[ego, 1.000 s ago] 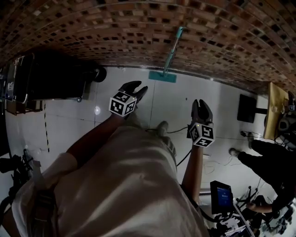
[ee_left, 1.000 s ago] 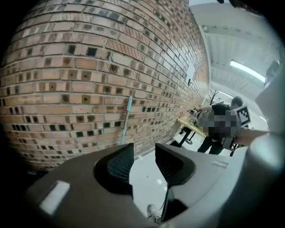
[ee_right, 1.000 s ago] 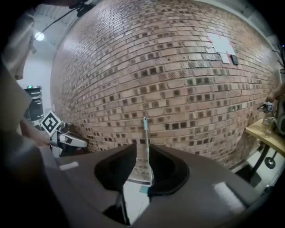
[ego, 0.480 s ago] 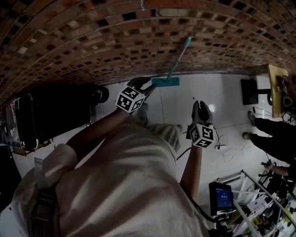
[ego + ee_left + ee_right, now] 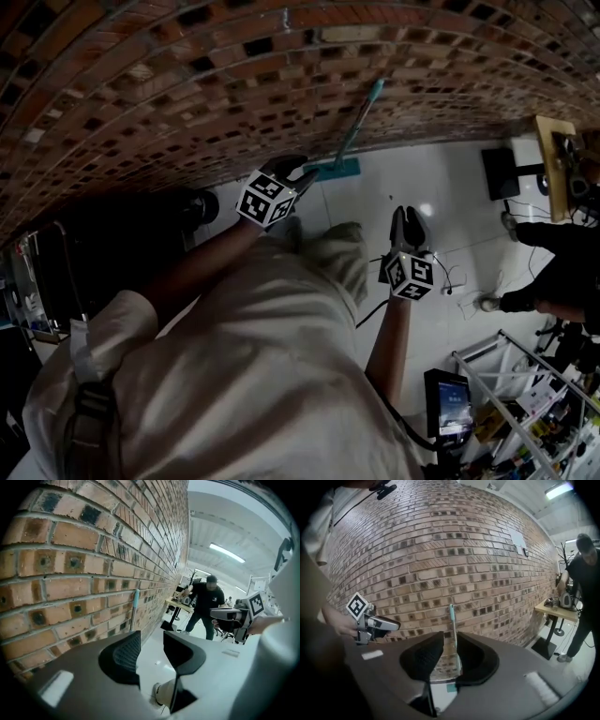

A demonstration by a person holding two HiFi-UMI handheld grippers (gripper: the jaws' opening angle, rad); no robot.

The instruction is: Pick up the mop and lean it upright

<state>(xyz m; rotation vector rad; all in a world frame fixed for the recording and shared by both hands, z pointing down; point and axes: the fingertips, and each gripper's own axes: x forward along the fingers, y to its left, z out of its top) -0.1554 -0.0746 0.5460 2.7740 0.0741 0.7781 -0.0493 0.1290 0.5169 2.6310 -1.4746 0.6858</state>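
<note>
The mop (image 5: 355,129) already leans upright against the brick wall (image 5: 169,84). Its flat head rests on the floor (image 5: 450,197) at the foot of the wall and its handle goes up along the bricks. It stands ahead of both tools and well apart from them, a little to the right of the left gripper (image 5: 302,172) and to the left of the right gripper (image 5: 409,217).

The left gripper is empty. Its jaws stand moderately apart, and between them only the white floor and a shoe show. The right gripper is also empty, with a narrower gap. In the right gripper view the mop handle appears in line with this gap, but it is far beyond the jaws, at the wall, and nothing presses on the pads.

I judge that the leaning step is finished and that the moment belongs to the end of the task, with both tools away from the mop. The next move asks for very little: keep both tools away from the handle so the mop is not knocked sideways, and check that the head does not slide on the smooth floor.
</note>
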